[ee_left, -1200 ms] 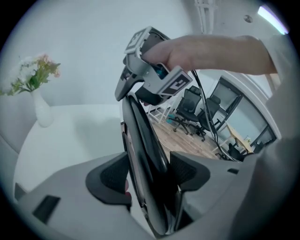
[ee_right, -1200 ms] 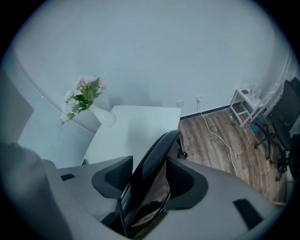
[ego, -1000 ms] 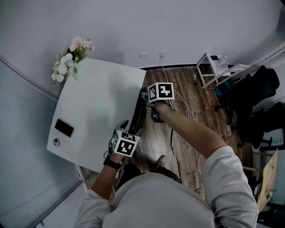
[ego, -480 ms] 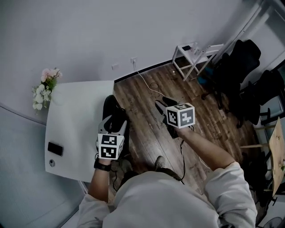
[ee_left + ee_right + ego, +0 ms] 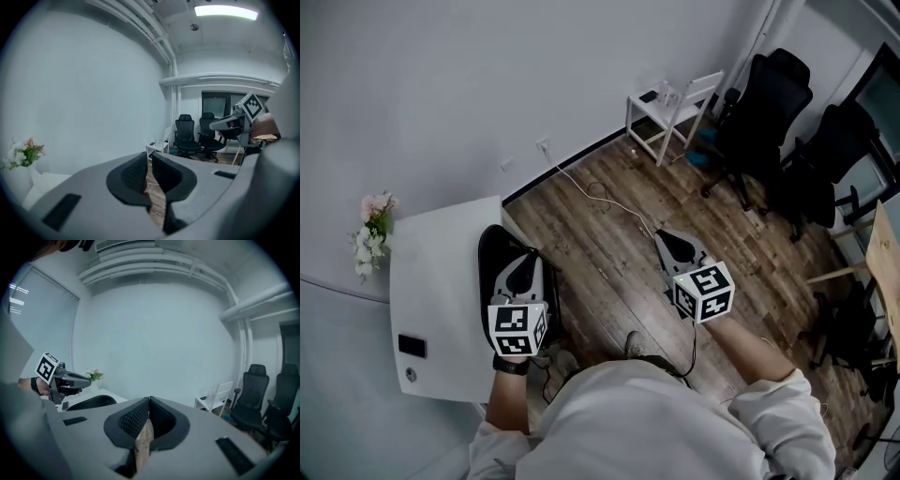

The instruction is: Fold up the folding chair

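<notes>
Two grippers, one in each of my hands, and neither grips anything. My right gripper [image 5: 149, 405] has just been closing. Its jaws now meet at the tips with nothing between them, and only wood floor [image 5: 600, 253] shows through the opening lower down. My left gripper [image 5: 149, 161] has just been closing too. Its jaws are all but together, with a thin slit between the pads and nothing in it.

In the head view the left gripper sits left of centre and the right one right of centre, well apart. Both point toward the top of the frame, with their marker cubes nearest me.

The folding chair [image 5: 492, 272] is the black rounded shape left of centre, set against the right edge of the white table [image 5: 441, 281]. My left gripper overlaps it in that view but is not clamped on it. In the right gripper view it shows as a dark curve at lower left, under the left gripper.

On the table a dark phone [image 5: 412, 346] lies near the lower left corner. Flowers [image 5: 370, 230] stand at its upper left edge, by the pale wall [image 5: 487, 75].

A thin cable [image 5: 600, 192] trails across the floor from the wall toward me. A small white chair [image 5: 670, 108] stands at upper centre, and black office chairs [image 5: 769, 98] fill the upper right.
</notes>
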`<state>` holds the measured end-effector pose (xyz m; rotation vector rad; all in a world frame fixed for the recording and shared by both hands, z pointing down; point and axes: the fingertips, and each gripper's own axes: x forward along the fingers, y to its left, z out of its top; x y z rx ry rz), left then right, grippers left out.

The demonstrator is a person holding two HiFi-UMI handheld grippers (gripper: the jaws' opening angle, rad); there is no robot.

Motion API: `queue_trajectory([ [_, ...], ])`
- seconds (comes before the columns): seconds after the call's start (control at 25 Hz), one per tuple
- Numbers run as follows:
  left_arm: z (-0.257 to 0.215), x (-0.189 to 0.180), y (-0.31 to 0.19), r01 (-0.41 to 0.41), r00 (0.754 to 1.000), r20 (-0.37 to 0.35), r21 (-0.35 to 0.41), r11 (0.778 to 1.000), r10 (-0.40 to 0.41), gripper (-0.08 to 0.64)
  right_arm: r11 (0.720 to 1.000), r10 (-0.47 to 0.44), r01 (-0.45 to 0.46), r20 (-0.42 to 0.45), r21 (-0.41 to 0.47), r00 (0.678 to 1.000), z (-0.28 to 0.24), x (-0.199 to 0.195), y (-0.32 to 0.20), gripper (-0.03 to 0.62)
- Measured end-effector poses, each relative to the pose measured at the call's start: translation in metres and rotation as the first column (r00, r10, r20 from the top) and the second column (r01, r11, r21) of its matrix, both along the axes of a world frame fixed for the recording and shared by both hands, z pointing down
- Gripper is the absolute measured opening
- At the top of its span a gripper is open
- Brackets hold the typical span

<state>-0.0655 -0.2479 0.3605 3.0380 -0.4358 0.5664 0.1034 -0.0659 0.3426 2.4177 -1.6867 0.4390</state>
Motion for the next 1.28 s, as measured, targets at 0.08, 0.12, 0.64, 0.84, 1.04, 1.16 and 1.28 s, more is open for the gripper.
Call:
queue_trajectory([
  [0.08, -0.010, 0.004, 0.013, -0.010, 1.000, -0.014, 0.016, 1.000, 0.011, 0.023, 1.000, 0.017, -0.016, -0.021, 0.022, 1.000, -0.007, 0.003, 0.020, 0.018],
  [0.12, -0.014, 0.005, 0.018, -0.017, 1.000, -0.018, 0.023, 1.000, 0.018, 0.012, 0.999, 0.024, -0.023, -0.026, 0.031, 0.999, -0.010, 0.004, 0.027, 0.018],
  [0.64, -0.016, 0.005, 0.040, -0.049, 0.999, 0.000, 0.030, 0.998, 0.049, 0.008, 0.995, 0.051, -0.047, -0.043, 0.089, 0.998, -0.017, 0.001, 0.058, 0.017],
  [0.84, -0.012, 0.002, 0.038, -0.042, 0.999, 0.013, 0.028, 0.999, 0.041, 0.008, 0.994, 0.049, -0.045, -0.046, 0.098, 0.998, -0.014, 0.001, 0.056, 0.017],
  [1.04, -0.015, -0.006, 0.035, -0.035, 0.999, 0.008, 0.029, 0.999, 0.035, 0.008, 0.994, 0.046, -0.041, -0.054, 0.098, 0.997, -0.017, -0.008, 0.052, 0.017],
  [1.16, -0.012, -0.006, 0.035, -0.033, 0.999, 0.008, 0.031, 0.999, 0.033, 0.008, 0.994, 0.044, -0.039, -0.054, 0.098, 0.998, -0.014, -0.008, 0.051, 0.017],
  [1.28, -0.006, -0.009, 0.032, -0.032, 0.999, 0.007, 0.030, 0.999, 0.032, 0.008, 0.995, 0.044, -0.039, -0.057, 0.097, 0.997, -0.008, -0.010, 0.048, 0.017],
])
